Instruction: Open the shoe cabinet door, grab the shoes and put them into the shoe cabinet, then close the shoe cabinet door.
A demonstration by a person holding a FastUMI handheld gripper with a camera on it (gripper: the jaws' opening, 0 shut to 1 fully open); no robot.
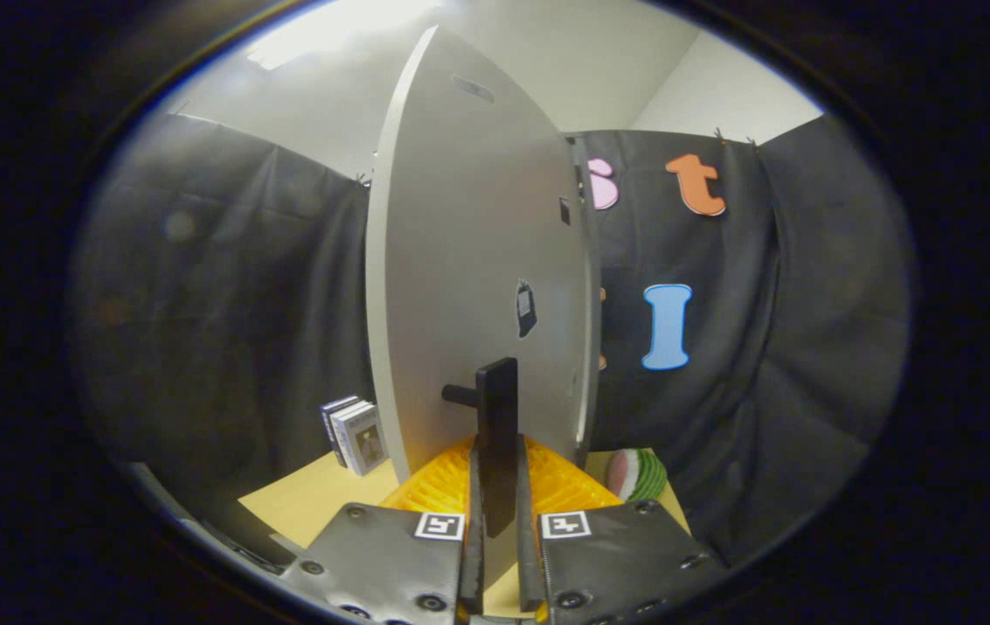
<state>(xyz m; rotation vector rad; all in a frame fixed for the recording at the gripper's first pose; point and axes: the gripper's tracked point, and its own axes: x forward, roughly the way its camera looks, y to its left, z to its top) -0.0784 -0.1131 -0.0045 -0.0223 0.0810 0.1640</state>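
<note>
While the gripper (499, 521) pinches the flat black handle (497, 434) of the tall pale grey cabinet door (469, 286) | door stands on the tan tabletop (321, 503) | risk: handle slips out if pulled crooked, door swings back.

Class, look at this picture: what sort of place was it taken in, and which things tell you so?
Probably a staged test booth, not a real home: black cloth wall, a small tabletop holding a grey cabinet door, and a hand-held gripper shut on the door's black handle.
</note>
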